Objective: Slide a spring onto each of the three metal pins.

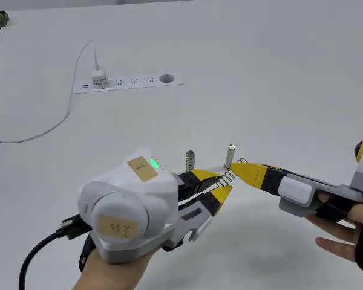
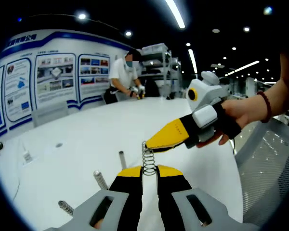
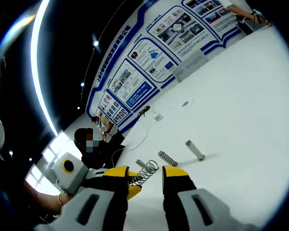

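Left gripper (image 2: 149,169) pinches a spring (image 2: 148,154) above the table (image 1: 260,72). Right gripper (image 3: 147,170), jaws slightly spread, meets its free end. Align the coil's axis with the bare pin (image 1: 230,155) before lowering.

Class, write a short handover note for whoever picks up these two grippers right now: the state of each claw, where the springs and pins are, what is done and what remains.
Left claw: shut on a spring, which it holds clear of the table.
Right claw: tip at that spring's free end. Whether it grips the spring is unclear.
Pins: the far pin is bare. The middle pin and near pin appear to carry springs.
Done: two pins, it seems.
Left: slide the held spring onto the far pin.
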A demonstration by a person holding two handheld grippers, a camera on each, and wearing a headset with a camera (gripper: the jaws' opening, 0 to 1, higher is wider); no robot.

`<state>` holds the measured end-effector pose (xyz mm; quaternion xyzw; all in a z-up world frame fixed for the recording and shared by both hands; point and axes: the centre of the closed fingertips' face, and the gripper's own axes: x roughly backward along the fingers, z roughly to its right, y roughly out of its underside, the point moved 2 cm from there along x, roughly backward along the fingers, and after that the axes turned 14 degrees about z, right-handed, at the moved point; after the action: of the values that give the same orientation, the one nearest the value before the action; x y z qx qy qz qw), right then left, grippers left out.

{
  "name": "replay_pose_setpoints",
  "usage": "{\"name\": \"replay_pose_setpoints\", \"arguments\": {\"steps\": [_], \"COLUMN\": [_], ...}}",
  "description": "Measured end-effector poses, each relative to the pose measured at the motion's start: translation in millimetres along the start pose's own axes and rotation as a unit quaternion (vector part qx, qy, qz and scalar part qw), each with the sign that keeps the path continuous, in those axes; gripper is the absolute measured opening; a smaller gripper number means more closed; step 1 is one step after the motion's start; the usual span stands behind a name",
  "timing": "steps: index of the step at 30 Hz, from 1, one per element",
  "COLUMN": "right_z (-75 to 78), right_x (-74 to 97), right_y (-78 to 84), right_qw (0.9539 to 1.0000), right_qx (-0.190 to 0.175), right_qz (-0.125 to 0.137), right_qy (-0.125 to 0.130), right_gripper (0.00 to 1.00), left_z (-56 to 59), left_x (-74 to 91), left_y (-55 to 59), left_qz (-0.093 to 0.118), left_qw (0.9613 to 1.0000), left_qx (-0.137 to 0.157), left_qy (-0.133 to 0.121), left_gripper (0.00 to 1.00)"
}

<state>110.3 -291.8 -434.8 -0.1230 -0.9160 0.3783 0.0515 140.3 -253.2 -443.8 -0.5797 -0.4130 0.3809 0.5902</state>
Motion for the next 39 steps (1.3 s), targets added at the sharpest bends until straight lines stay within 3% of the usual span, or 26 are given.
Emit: {"name": "replay_pose_setpoints", "arguments": {"steps": [3,9,17,23,27,33,39], "right_z": [-5.6,-9.0,-13.4,-16.2,-19.4,-13.5,-3.3], "right_x": [-1.5,-3.5,-3.8,-5.0,-7.4,-14.1,-22.1], "right_y": [3.1,4.6,4.0,5.5,4.4,-9.8,-33.0], "right_qw": [0.9993,0.9984,0.9979,0.9986,0.9992,0.9968,0.9881], "right_qx": [-0.038,-0.055,-0.06,-0.043,-0.007,0.076,0.152], "right_qz": [0.001,0.005,0.005,0.002,-0.001,0.01,0.024], "right_qy": [-0.008,-0.012,-0.022,-0.032,-0.039,-0.022,-0.002], "right_gripper": [0.26,0.19,0.12,0.12,0.11,0.11,0.11], "left_z": [0.9,1.1,1.9,2.1,0.5,-2.7,-11.9], "left_x": [2.5,5.7,7.9,9.1,9.7,14.8,26.5], "left_y": [-2.7,-6.9,-8.6,-6.8,-5.9,1.9,6.1], "left_qz": [0.011,0.022,0.023,0.017,0.012,-0.013,-0.029], "left_qw": [0.9999,0.9996,0.9995,0.9996,0.9995,0.9994,0.9981], "left_qx": [0.008,0.018,0.021,0.022,0.026,0.023,0.022], "left_qy": [0.0,-0.002,-0.002,-0.004,-0.011,-0.022,-0.05], "left_gripper": [0.1,0.1,0.1,0.1,0.11,0.2,0.28]}}
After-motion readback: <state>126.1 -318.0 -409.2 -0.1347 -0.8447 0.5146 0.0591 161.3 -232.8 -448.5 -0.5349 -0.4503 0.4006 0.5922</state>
